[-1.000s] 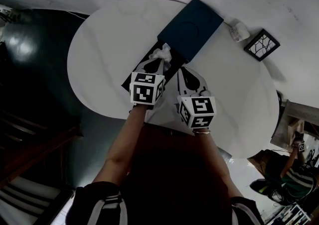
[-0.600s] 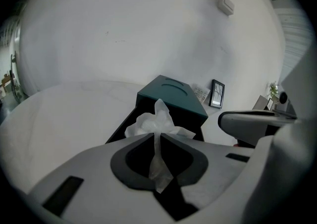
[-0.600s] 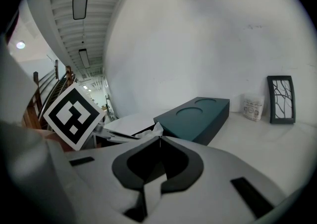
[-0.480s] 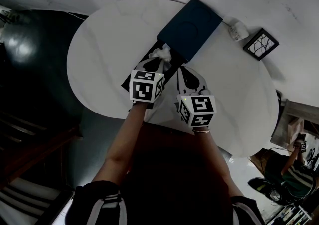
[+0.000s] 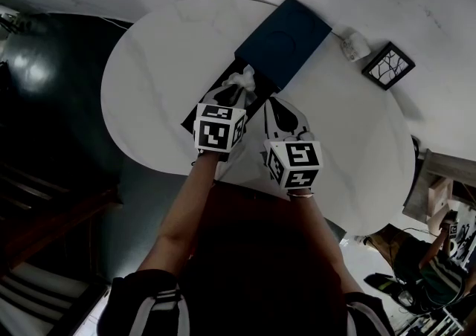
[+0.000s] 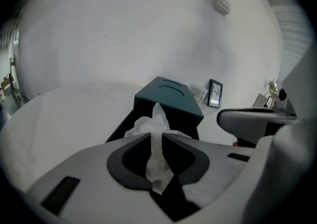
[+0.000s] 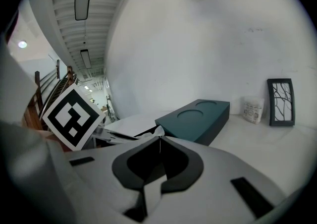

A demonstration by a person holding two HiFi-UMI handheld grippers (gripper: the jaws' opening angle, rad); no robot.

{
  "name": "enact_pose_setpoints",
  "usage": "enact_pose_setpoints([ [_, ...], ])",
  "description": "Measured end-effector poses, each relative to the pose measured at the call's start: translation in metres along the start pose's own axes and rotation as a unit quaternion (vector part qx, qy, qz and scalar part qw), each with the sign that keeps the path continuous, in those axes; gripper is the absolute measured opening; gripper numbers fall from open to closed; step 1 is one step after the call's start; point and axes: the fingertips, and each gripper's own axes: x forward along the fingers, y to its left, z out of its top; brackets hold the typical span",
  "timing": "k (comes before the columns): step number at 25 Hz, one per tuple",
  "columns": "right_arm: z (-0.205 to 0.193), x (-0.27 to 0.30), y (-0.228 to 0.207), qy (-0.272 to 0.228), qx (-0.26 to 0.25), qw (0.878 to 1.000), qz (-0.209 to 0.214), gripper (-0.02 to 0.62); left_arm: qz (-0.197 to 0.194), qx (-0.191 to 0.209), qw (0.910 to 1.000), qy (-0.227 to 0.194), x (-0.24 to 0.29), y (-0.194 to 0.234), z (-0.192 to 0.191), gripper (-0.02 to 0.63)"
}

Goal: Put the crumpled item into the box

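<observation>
A crumpled white paper (image 5: 244, 76) (image 6: 158, 124) is pinched between the jaws of my left gripper (image 5: 236, 89) (image 6: 159, 141), which is shut on it. It hangs just above the open black box (image 5: 253, 113) (image 6: 126, 125) on the round white table (image 5: 156, 67). The dark teal lid (image 5: 283, 41) (image 6: 171, 96) (image 7: 198, 116) lies across the box's far end. My right gripper (image 5: 274, 105) (image 7: 159, 141) is beside the left one, to its right. Its jaws are shut with nothing between them.
A small framed picture (image 5: 388, 66) (image 7: 281, 101) and a small white jar (image 5: 355, 45) (image 7: 252, 109) stand at the table's far right, near the wall. A dark floor lies off the table's left edge. Another person (image 5: 428, 267) is at the lower right.
</observation>
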Motion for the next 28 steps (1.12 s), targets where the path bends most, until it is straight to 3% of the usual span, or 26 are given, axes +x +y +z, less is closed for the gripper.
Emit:
enact_pose_setpoints([
  [14,0.009,-0.023,0.003,-0.027,-0.005,1.000,0.011,0.015,0.008,0.019,0.9987,-0.046,-0.028,-0.022,0.013,0.072],
  [28,0.019,-0.055,0.014,-0.058,-0.011,0.997,0.044,0.015,0.048,0.011,0.9923,-0.114,-0.079,-0.038,0.024,0.071],
])
